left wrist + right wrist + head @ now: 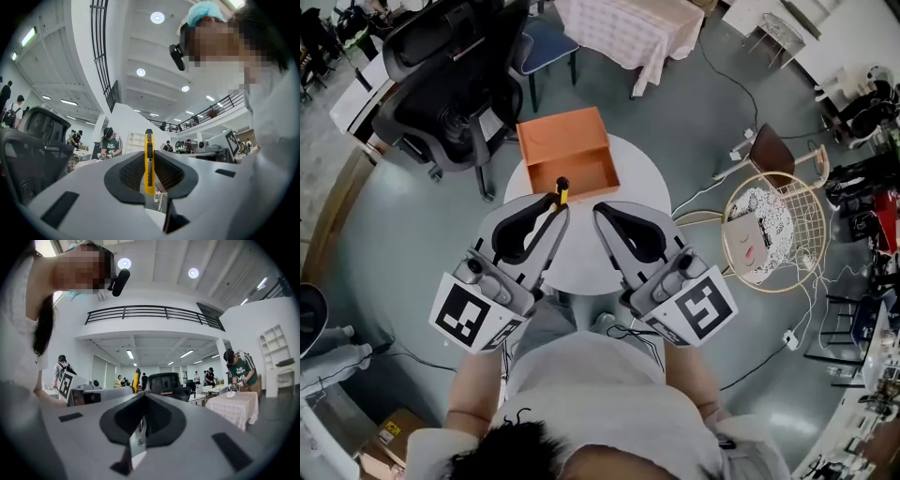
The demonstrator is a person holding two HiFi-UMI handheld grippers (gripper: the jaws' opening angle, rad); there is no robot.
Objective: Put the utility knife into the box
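My left tongs (pixel 557 202) are clamped on the yellow utility knife (pixel 148 161), which stands up between the pads, its tip at the 6 o'clock rim of the open orange box (pixel 567 150). The box sits at 12 o'clock on the round white worktop (pixel 639 178). My right tongs (pixel 600 212) are pressed together on nothing, just beside the left at 3 o'clock.

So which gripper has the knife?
The left gripper: the yellow utility knife is clamped between its fingers, while the right gripper is shut on nothing.
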